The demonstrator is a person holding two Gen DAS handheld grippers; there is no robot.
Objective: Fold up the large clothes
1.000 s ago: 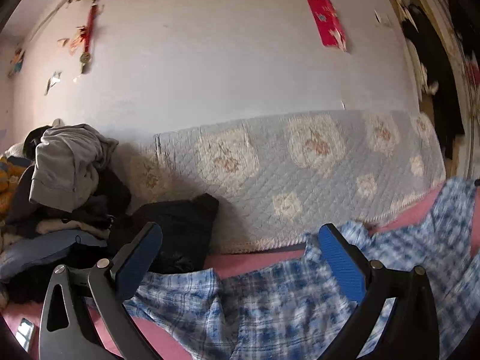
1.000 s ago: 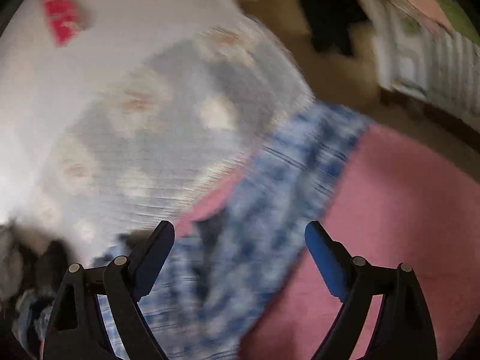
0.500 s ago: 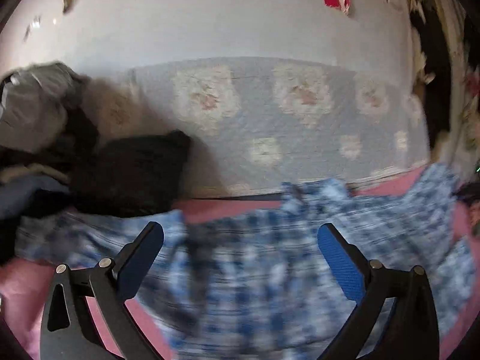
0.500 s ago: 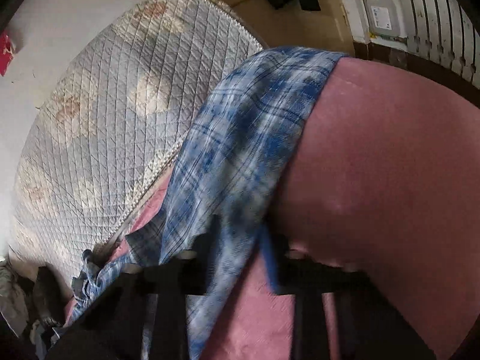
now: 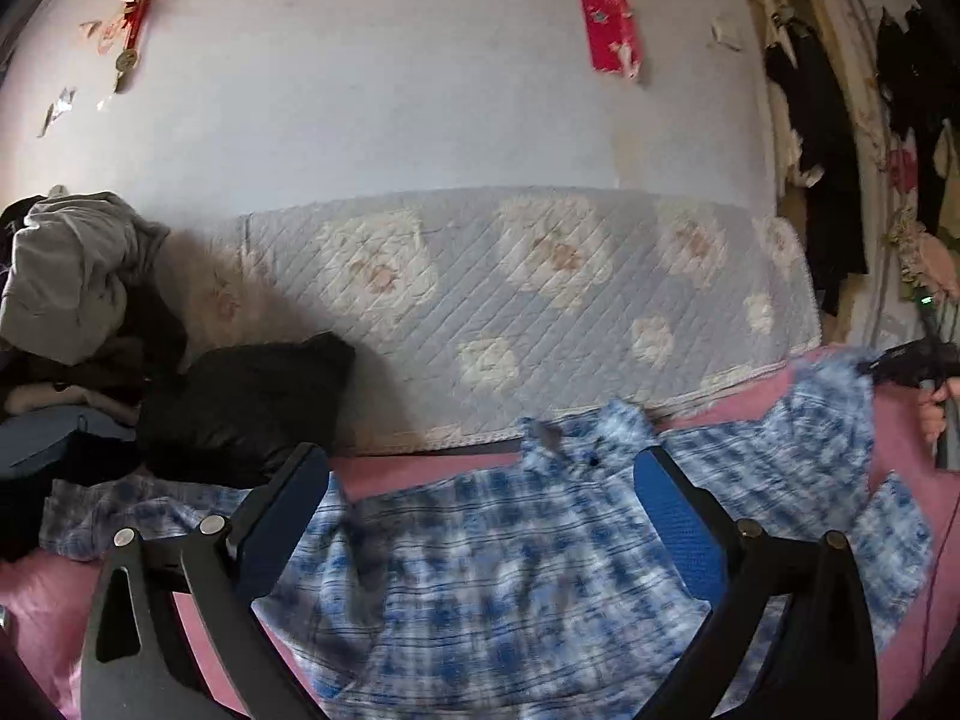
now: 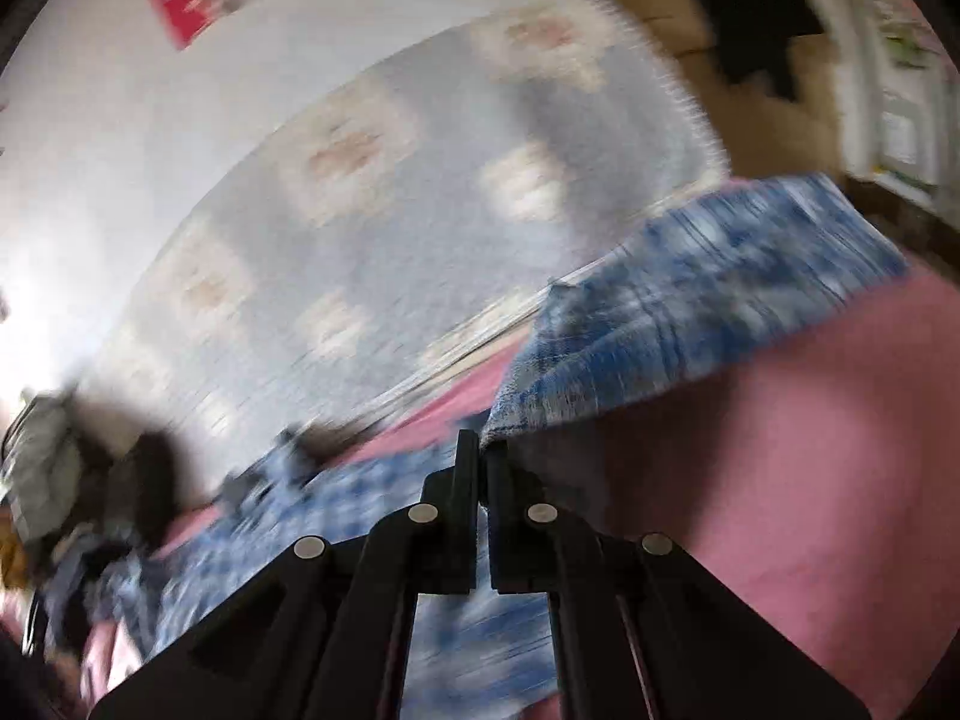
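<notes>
Right gripper jaws clamped together on edge of blue plaid shirt, cloth rising ahead of it. Left gripper jaws wide apart, shirt spread just ahead and below on pink sheet.

Room, as seen from the 2 wrist views:
- Wall: pale, plain, with a red paper strip and a hanging red tassel ornament.
- Quilted pad: light blue-grey with cream flower patches, standing against the wall's foot.
- Pink bed cover: the surface in the foreground.
- Heap of clothes: grey and black pieces, at the left end against the wall.
- Dark hanging garments: at the right edge.
- Light: soft daylight.
</notes>
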